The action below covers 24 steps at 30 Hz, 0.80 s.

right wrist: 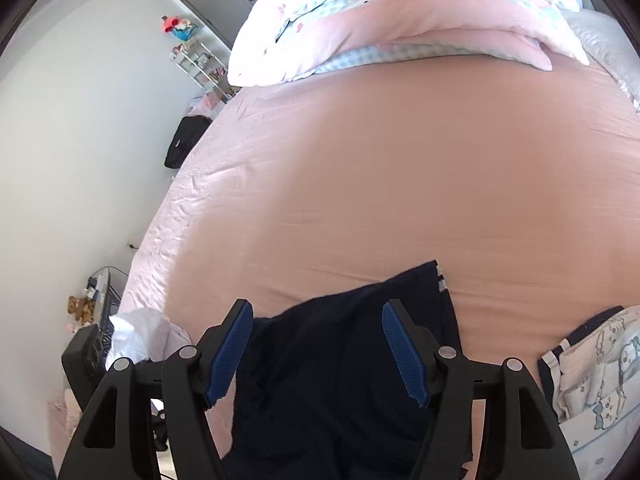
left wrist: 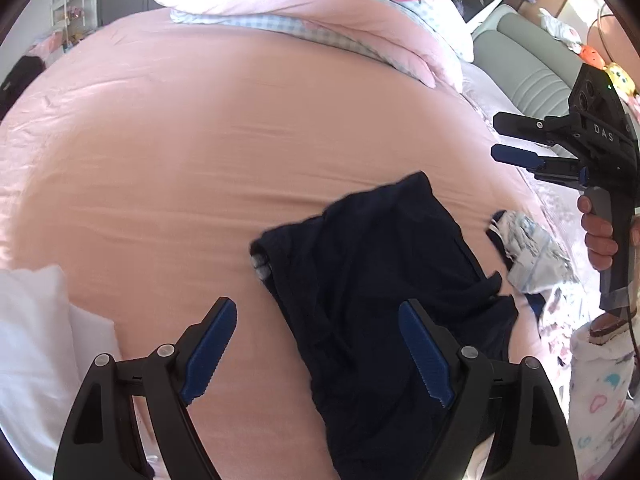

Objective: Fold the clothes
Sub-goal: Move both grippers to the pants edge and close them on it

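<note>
A dark navy garment (left wrist: pixel 372 288) lies crumpled on the pink bed sheet (left wrist: pixel 200 152), near the bed's near edge. My left gripper (left wrist: pixel 316 312) is open and empty, above the garment's left edge. My right gripper (left wrist: pixel 494 136) shows at the right of the left wrist view, held in a hand, its jaws apart and empty. In the right wrist view the right gripper (right wrist: pixel 316 316) is open above the same garment (right wrist: pixel 340 360), holding nothing.
A light printed garment (left wrist: pixel 528 252) lies right of the navy one; it also shows in the right wrist view (right wrist: pixel 592 368). A white cloth (left wrist: pixel 32 328) lies at the left. A pink and checked duvet (left wrist: pixel 320 12) is piled at the bed's far end.
</note>
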Motion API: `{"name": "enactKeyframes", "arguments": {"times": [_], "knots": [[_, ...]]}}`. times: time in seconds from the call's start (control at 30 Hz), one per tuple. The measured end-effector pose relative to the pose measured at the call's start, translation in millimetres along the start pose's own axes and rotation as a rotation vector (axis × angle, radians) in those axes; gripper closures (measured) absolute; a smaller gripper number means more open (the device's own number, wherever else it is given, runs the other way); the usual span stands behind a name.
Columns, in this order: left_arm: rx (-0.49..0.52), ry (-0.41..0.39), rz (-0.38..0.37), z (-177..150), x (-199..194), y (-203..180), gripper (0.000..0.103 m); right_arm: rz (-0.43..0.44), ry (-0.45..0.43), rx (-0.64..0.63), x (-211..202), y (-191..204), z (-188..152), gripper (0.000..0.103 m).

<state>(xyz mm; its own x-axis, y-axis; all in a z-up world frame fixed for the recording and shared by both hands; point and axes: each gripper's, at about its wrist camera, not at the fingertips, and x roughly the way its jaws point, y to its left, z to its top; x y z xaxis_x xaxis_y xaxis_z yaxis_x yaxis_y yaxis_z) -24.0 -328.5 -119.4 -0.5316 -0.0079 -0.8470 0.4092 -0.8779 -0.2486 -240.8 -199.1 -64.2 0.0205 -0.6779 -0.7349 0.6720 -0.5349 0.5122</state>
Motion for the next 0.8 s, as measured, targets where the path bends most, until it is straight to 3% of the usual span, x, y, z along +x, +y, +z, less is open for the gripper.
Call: {"name": "enactKeyframes", "arguments": {"times": [0.03,0.17,0.33,0.47,0.67,0.8], "knots": [[0.003,-0.006,0.020,3,0,0,0.020,-0.021,0.005,-0.010,3,1,6,0.036],[0.005,0.024,0.060,10,10,2,0.020,-0.252,0.047,-0.108,25,7,15,0.036],[-0.018,0.051,0.050,11,24,5,0.020,-0.170,0.184,0.017,62,-25,9,0.036],[-0.048,0.082,0.050,14,36,10,0.020,-0.254,0.229,0.071,74,-43,6,0.036],[-0.164,0.113,0.043,20,50,29,0.020,-0.122,0.179,0.121,78,-52,11,0.036],[-0.287,0.133,-0.023,20,57,47,0.020,-0.119,0.191,0.133,87,-58,6,0.036]]}}
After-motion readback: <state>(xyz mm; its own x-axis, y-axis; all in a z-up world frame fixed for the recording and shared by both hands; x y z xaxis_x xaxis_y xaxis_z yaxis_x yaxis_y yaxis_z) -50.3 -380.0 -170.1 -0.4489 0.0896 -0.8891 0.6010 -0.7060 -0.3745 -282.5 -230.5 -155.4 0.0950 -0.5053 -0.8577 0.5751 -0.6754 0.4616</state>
